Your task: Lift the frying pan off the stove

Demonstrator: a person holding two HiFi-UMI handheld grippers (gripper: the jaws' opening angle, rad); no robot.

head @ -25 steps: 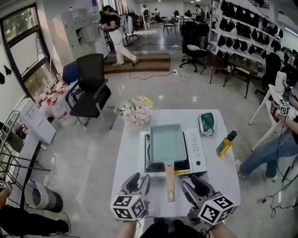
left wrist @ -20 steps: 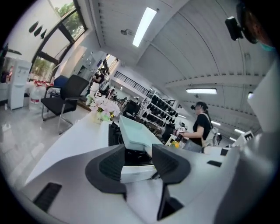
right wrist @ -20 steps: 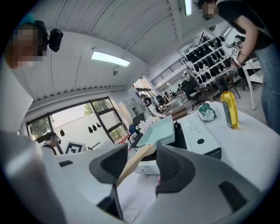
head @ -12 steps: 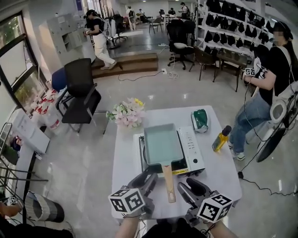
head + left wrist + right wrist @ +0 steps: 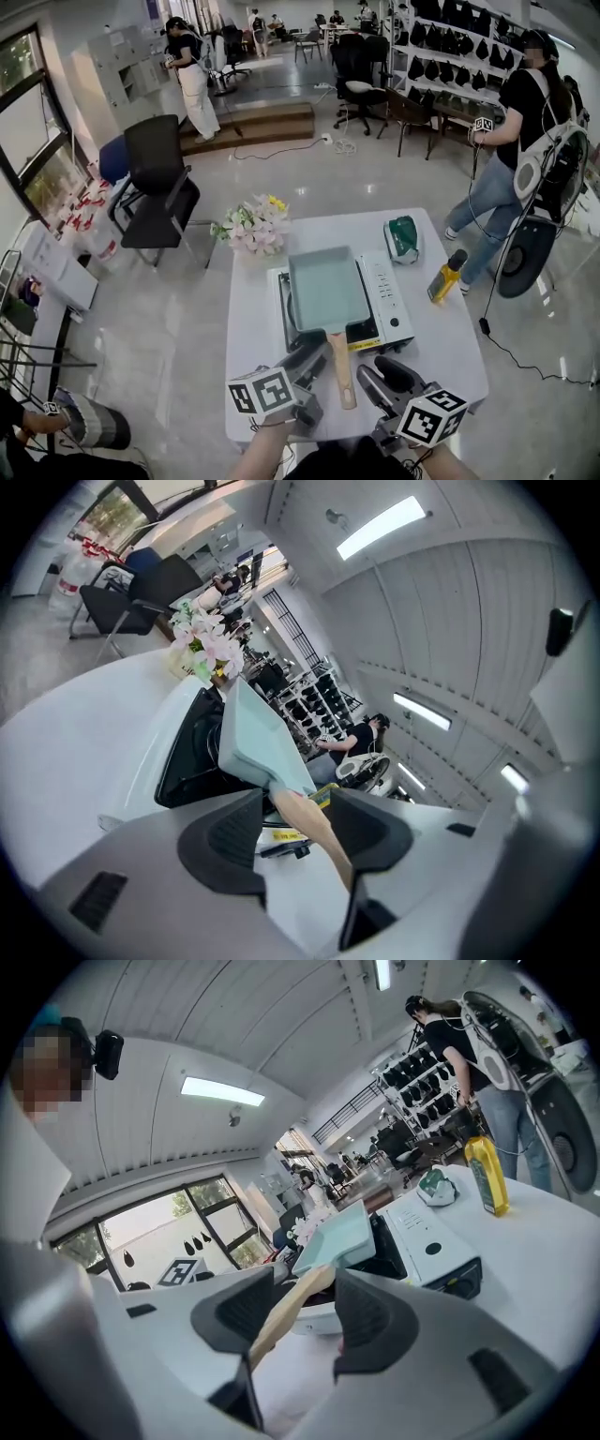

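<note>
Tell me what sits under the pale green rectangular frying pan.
A white portable gas stove sits under the pale green rectangular frying pan; its black burner well shows at the pan's edge. The burner itself is covered by the pan.

pale teal frying pan [image 5: 326, 289] with tan handle [image 5: 339, 370], white stove [image 5: 389, 300], yellow bottle [image 5: 446, 278]

Open office-like workroom, black office chairs [image 5: 157, 178], grey lockers [image 5: 127, 75], wall racks of dark gear [image 5: 459, 56], glossy floor [image 5: 281, 178]
</note>
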